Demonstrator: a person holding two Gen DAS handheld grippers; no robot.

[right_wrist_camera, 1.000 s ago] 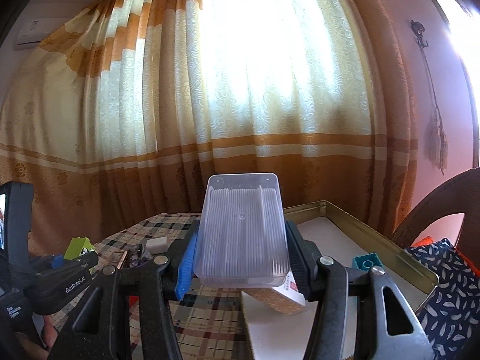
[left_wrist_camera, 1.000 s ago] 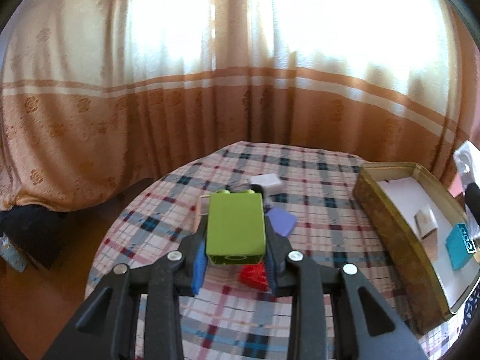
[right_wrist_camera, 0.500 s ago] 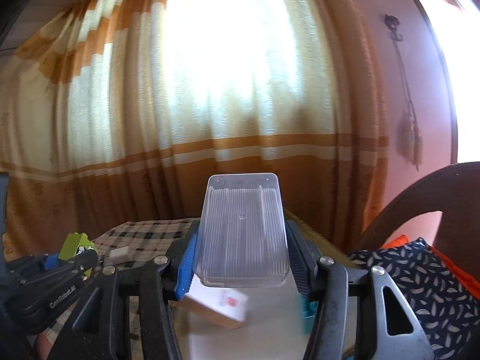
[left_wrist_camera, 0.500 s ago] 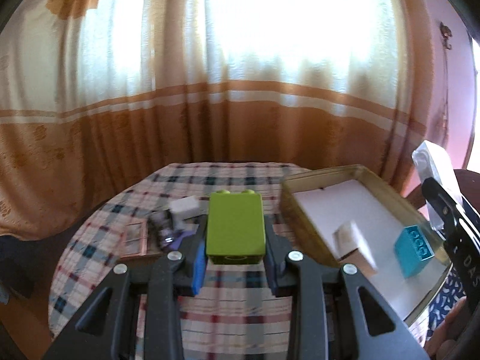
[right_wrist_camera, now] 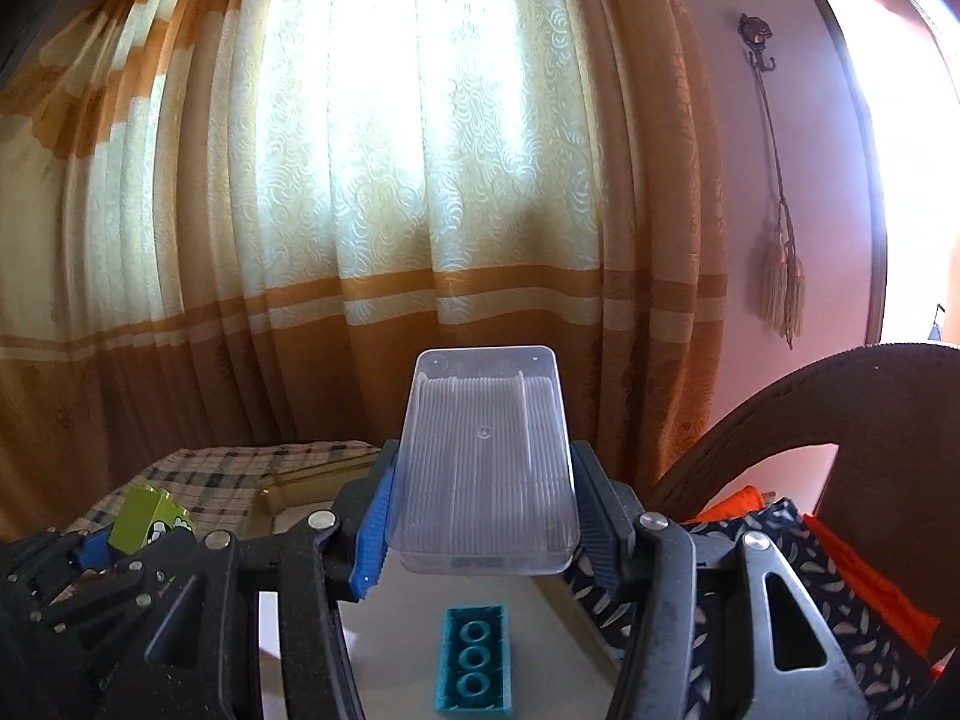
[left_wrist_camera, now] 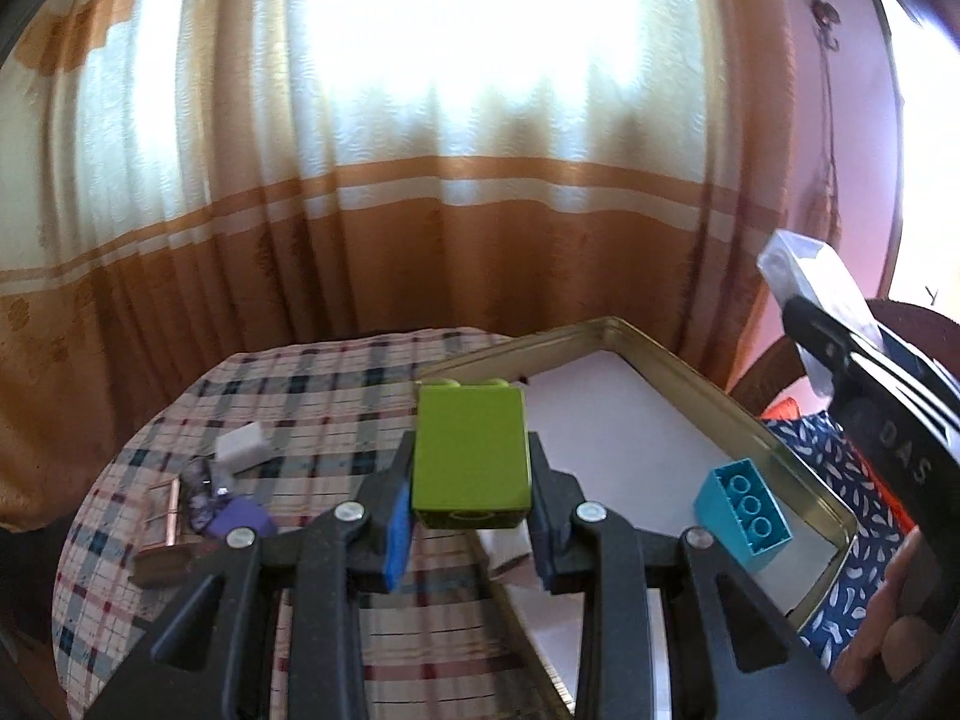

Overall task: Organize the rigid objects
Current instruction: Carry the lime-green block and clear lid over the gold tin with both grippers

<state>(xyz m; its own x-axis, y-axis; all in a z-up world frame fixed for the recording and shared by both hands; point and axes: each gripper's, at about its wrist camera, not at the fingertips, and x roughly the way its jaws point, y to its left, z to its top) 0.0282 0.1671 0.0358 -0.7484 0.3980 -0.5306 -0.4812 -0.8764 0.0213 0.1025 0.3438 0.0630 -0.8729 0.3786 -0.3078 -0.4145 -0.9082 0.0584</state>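
The tin tray (left_wrist_camera: 774, 450) on my right holds only a teal brick (left_wrist_camera: 743, 517) so far, as far as I can see, so most of the sorting is left. My right gripper (right_wrist_camera: 480, 531) pinches a clear box (right_wrist_camera: 486, 468) above the tray. My left gripper (left_wrist_camera: 471, 516) pinches a green brick (left_wrist_camera: 471, 456) over the tray's near edge. On the checked cloth (left_wrist_camera: 336, 384) a white block (left_wrist_camera: 241, 443) and a purple piece (left_wrist_camera: 240, 515) wait.

My left gripper (left_wrist_camera: 471, 495) clamps a green block (left_wrist_camera: 471, 459); at four o'clock a teal brick (left_wrist_camera: 743, 511) lies in the gold tray (left_wrist_camera: 774, 441)
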